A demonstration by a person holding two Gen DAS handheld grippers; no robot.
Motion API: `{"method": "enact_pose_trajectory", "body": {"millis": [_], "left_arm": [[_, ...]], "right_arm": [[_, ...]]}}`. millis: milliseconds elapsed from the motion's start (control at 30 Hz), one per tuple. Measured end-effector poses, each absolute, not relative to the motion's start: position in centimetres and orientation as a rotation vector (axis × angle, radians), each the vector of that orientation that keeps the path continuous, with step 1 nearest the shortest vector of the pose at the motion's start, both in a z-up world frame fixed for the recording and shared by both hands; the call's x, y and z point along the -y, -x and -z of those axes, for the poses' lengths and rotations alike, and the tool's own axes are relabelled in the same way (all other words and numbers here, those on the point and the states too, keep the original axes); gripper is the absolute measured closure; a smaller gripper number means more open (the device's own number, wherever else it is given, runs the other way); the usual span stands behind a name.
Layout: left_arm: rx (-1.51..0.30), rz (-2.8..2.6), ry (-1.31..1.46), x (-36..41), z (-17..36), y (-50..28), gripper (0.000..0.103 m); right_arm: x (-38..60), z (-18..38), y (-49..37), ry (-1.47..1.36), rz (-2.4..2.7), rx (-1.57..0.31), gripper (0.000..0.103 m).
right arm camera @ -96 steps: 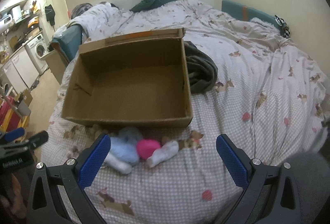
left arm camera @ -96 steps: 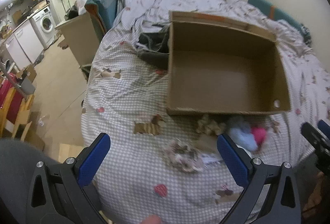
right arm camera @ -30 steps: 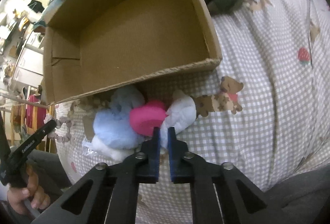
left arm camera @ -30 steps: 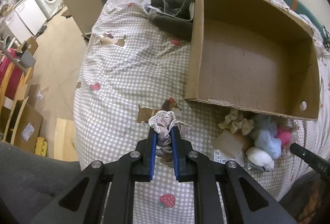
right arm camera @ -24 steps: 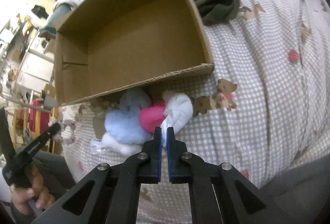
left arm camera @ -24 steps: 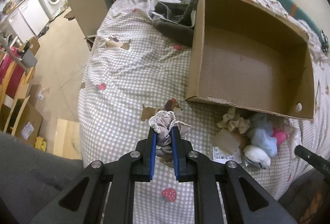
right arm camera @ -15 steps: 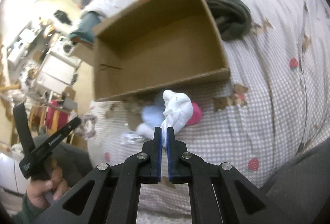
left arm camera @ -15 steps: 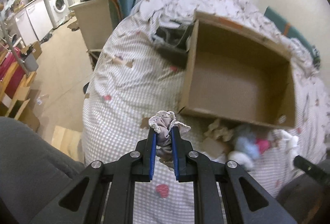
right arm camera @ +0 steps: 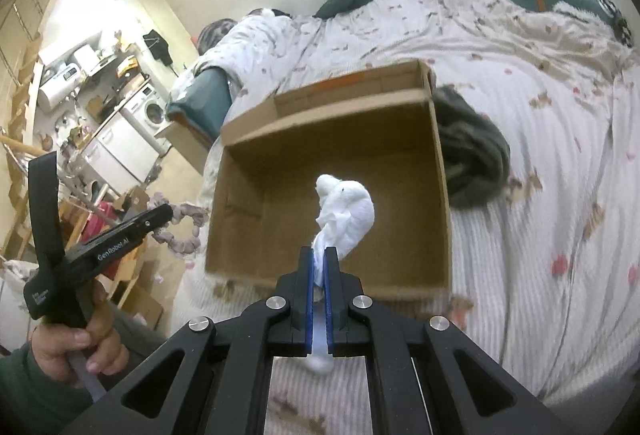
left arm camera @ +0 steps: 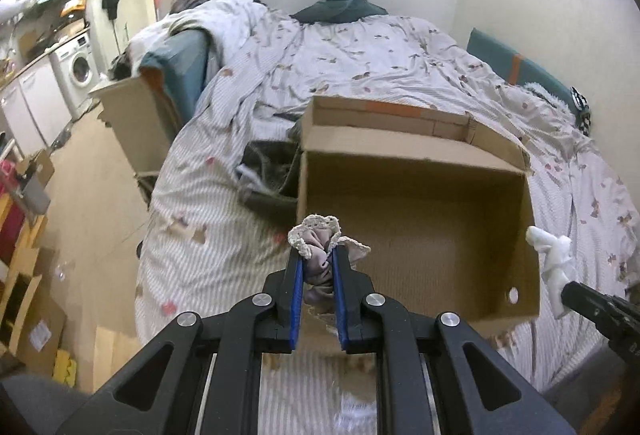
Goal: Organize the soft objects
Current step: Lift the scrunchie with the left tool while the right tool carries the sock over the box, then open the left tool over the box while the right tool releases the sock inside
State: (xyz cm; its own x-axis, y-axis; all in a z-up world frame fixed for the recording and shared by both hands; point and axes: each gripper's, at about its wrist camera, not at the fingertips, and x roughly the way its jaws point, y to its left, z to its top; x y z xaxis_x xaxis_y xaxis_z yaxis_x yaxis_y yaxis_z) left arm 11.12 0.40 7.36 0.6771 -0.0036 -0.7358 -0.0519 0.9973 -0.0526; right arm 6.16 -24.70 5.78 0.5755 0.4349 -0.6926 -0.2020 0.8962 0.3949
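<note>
- A lace-trimmed scrunchie [left arm camera: 316, 255] is gripped by the left tongs [left arm camera: 316, 267], held in the air before the open cardboard box [left arm camera: 416, 219].
- A white sock [right arm camera: 346, 213] is pinched in the closed right tongs [right arm camera: 319, 267], likewise held in front of the box.
- The box is set on a bed [left arm camera: 224, 195] covered in a checked, animal-printed duvet; a dark garment [right arm camera: 472, 163] lies beside it.
- A washing machine [left arm camera: 80, 69] is seen beyond the bed.
- "GenRobot.AI" is printed on the left tongs.
</note>
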Motion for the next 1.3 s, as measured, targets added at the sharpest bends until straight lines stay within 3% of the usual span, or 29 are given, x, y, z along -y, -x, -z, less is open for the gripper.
{"method": "enact_pose_trajectory", "body": {"millis": [533, 1100, 1200, 1300], "left_arm": [[-0.909, -0.037, 0.024, 2.1, 0.2, -16.5, 0.090], [-0.941, -0.004, 0.034, 2.4, 1.0, -15.9, 0.090], [-0.938, -0.004, 0.018, 2.6, 1.1, -15.7, 0.088], [-0.933, -0.012, -0.004, 2.9, 1.1, -15.5, 0.077]], "right_arm": [[23.8, 0.1, -11.2, -0.207, -0.275, -0.937, 0.097], [22.6, 1.0, -11.6, -0.169, -0.288, -0.961, 0.097], [22.7, 1.0, -11.6, -0.172, -0.289, -0.962, 0.097], [22.6, 1.2, -11.6, -0.171, -0.286, -0.968, 0.096]]}}
